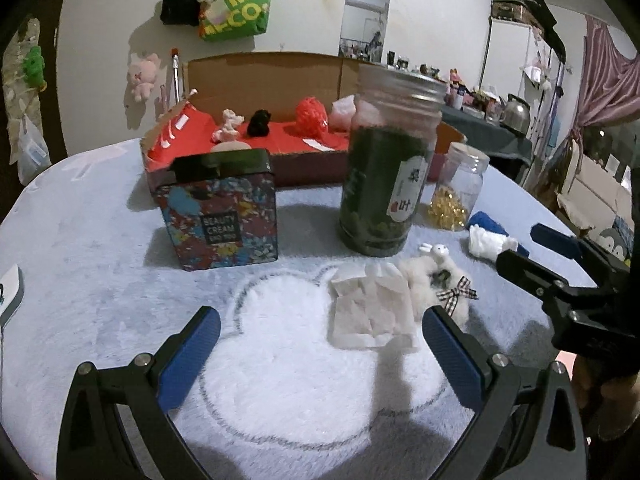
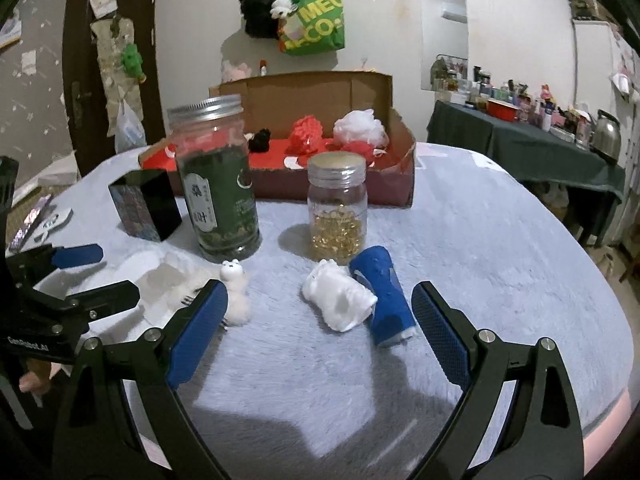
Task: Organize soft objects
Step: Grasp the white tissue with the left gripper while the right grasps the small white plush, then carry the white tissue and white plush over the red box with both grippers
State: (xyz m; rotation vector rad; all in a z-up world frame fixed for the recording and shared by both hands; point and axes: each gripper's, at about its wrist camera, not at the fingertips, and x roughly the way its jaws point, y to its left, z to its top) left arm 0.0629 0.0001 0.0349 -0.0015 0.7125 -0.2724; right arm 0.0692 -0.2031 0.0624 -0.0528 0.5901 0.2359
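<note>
My left gripper (image 1: 320, 336) is open and empty above the pale blue plush cloth, with a white tissue packet (image 1: 370, 308) just ahead between its fingers. A white fluffy bunny toy (image 1: 436, 276) with a checked bow lies right of the packet; it also shows in the right wrist view (image 2: 236, 296). My right gripper (image 2: 320, 304) is open and empty, with a rolled white sock (image 2: 340, 296) and a rolled blue sock (image 2: 386, 296) lying between its fingers. A cardboard box (image 2: 400, 152) with a red lining holds several soft toys and pom-poms.
A tall jar of green leaves (image 1: 384, 168) and a small jar of gold capsules (image 2: 337, 208) stand in front of the box. A patterned tin (image 1: 220, 212) stands to the left. The table's edge curves around; a cluttered side table (image 2: 520, 132) stands at the right.
</note>
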